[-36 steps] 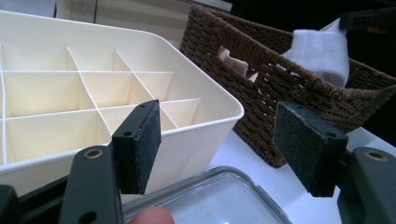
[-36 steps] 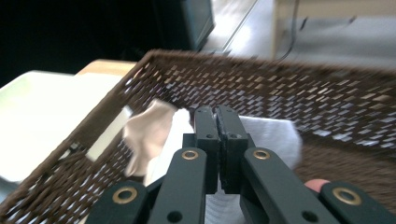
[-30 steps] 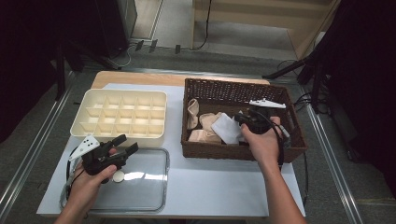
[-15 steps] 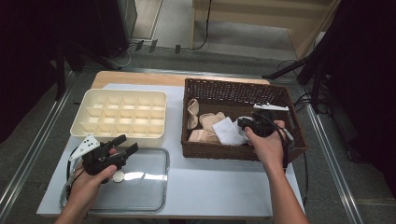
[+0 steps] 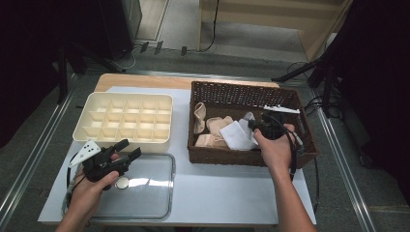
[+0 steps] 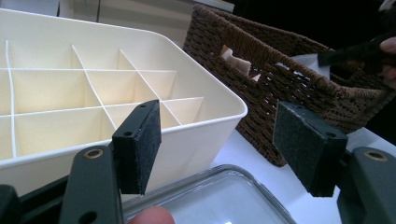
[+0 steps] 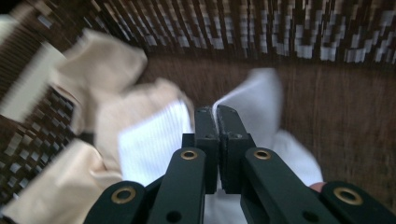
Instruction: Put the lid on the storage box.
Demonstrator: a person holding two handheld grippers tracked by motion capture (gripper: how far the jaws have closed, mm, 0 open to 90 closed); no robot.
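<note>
White sock (image 7: 261,98), prob. in R fingers (image 7: 215,114)

right gripper (image 5: 257,126) sits low inside the wicker basket (image 5: 232,91), jaws pressed together on a white sock (image 7: 261,93); basket walls box it in on all sides, beige socks (image 5: 212,130) crowd its left, so way out is up. left gripper (image 5: 126,150) gapes over the clear lid (image 5: 150,193), tray (image 5: 159,140) wall just ahead. bare table (image 5: 227,188) between lid and basket is open.
</note>
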